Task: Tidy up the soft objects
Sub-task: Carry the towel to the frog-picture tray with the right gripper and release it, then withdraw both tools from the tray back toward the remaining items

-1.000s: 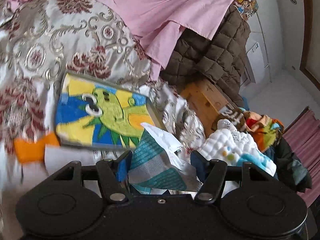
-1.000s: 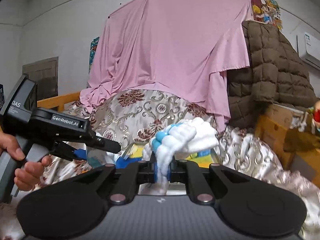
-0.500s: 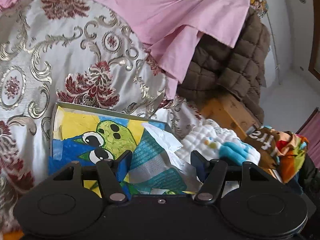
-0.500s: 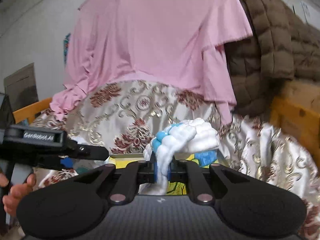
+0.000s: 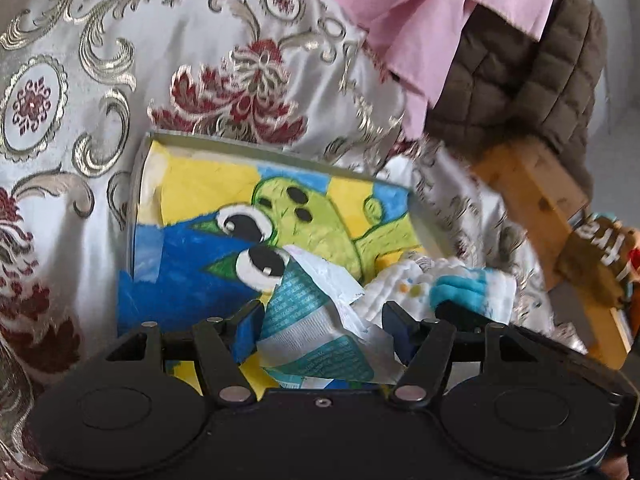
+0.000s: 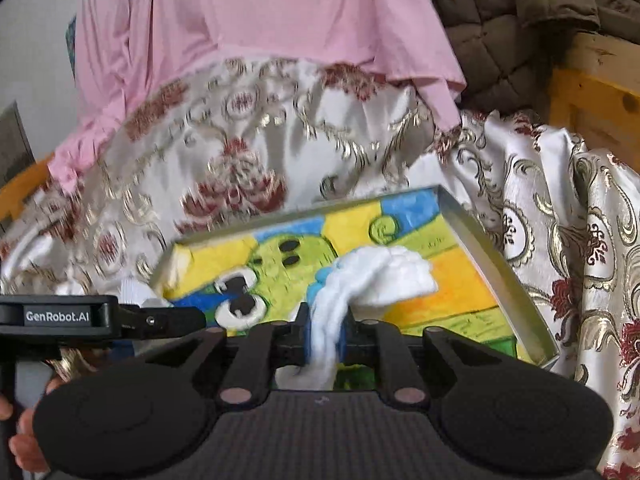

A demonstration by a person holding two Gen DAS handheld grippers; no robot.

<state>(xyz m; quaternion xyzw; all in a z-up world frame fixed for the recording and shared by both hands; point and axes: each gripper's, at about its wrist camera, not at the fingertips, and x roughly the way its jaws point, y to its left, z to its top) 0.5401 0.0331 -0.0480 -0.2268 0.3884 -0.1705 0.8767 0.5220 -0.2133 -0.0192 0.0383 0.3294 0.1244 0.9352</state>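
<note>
The white and blue soft cloth (image 6: 372, 276) is hanging over the painted tray (image 6: 496, 256), its gathered tail running down between the fingers of the right gripper (image 6: 325, 330). Those jaws have just been opening a little; the cloth is sitting between them, but whether the pads are pressing on it cannot be told. Judged by its puffed, drooping shape, the cloth is light, limp and compressible; it is likely to sag and slide out of a slack hold, so a firm pinch on the bunched tail seems the soundest purchase.

Near the tray's near edge, the left gripper (image 5: 320, 332) is clasping a crumpled teal and white packet (image 5: 316, 328) across its width, both fingers bearing on its sides. The packet is looking thin and crinkly, light, and probably slippery; its folded middle is offering the best hold. In the left wrist view the cloth (image 5: 432, 288) is lying just beside the packet, toward the tray's right corner.

The tray is resting tilted on a floral satin bedspread (image 5: 120, 80). Beyond the tray a pink sheet (image 6: 240, 40) is hanging, with a brown quilted jacket (image 5: 520, 80) beside it. A hand (image 6: 24, 444) is steadying the left gripper's handle.
</note>
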